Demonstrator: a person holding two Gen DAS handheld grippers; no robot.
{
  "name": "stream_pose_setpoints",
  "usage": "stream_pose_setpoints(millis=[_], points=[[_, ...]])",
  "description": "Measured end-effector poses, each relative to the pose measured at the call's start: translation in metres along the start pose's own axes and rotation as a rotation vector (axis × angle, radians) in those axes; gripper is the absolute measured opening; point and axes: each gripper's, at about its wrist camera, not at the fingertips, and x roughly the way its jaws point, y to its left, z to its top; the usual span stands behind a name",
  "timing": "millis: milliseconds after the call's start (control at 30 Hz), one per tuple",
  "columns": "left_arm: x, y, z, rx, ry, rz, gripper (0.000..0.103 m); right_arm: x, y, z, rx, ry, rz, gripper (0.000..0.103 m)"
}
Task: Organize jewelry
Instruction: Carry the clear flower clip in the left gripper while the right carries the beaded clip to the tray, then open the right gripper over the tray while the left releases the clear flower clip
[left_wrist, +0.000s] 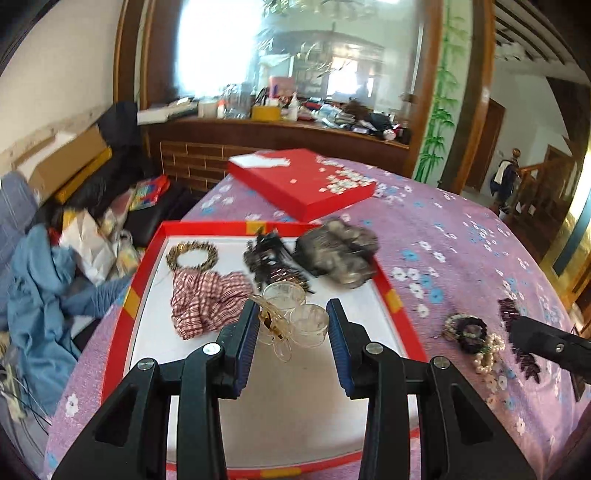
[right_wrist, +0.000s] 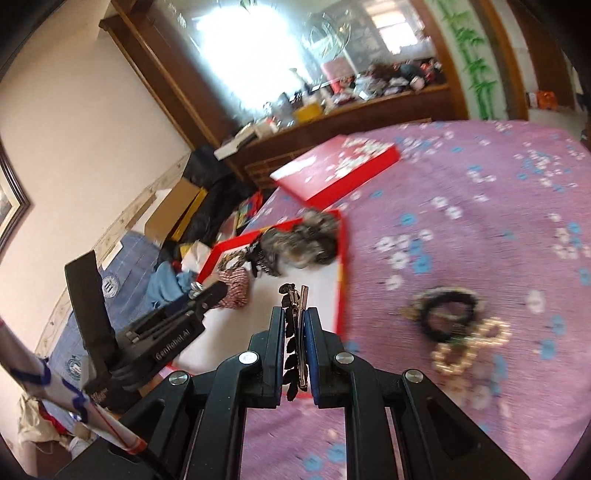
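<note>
On the purple floral bedspread (left_wrist: 461, 236) sits a red tray (left_wrist: 147, 258).

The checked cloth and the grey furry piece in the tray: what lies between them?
A dark hair claw lies between the checked cloth and the grey furry piece, shown in the left wrist view.

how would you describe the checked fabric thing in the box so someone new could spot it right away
Start at the shallow red-rimmed box with a white floor on the purple flowered bedspread. In its left half, just below a ring of gold beads, lies the red-and-white checked fabric scrunchie. It is the only soft, gathered cloth piece; its neighbours are dark hair claws and two clear round pots.
</note>
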Motion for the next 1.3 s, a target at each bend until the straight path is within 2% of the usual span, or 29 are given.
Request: stream_pose_setpoints(millis=[133, 200, 367, 500, 633, 867, 1033, 1133, 1233, 1300], points=[[0.024, 0.013, -0.002, -0.054, 0.063, -0.063, 0.036, 0.038, 0.011, 0.009, 0.009, 0.068, 0.005, 0.012], [0.035, 0.018, -0.006, -0.078, 0.088, -0.069, 0.036, 0.058, 0.012, 0.014, 0.021, 0.105, -0.001, 0.012], [0.046, 0.025, -0.011, -0.112, 0.104, -0.099, 0.036, 0.099, 0.014, 0.023, 0.018, 0.143, -0.046, 0.012], [0.043, 0.019, -0.012, -0.086, 0.073, -0.074, 0.036, 0.119, 0.013, 0.028, 0.003, 0.153, -0.085, 0.012], [0.05, 0.017, -0.012, -0.077, 0.093, -0.063, 0.036, 0.135, 0.007, 0.027, 0.015, 0.178, -0.101, 0.013], [0.063, 0.017, -0.015, -0.069, 0.137, -0.041, 0.036, 0.145, 0.002, 0.026, 0.016, 0.191, -0.113, 0.014], [0.064, 0.018, -0.016, -0.073, 0.136, -0.038, 0.036, 0.146, -0.002, 0.026, 0.031, 0.202, -0.095, 0.014], [0.064, 0.018, -0.016, -0.078, 0.137, -0.039, 0.036, 0.143, -0.004, 0.026, 0.043, 0.198, -0.081, 0.02], [0.063, 0.019, -0.016, -0.083, 0.133, -0.045, 0.037, 0.137, -0.003, 0.027, 0.043, 0.187, -0.069, 0.031], [0.062, 0.019, -0.015, -0.084, 0.129, -0.046, 0.037, 0.132, -0.001, 0.028, 0.041, 0.177, -0.066, 0.031]])
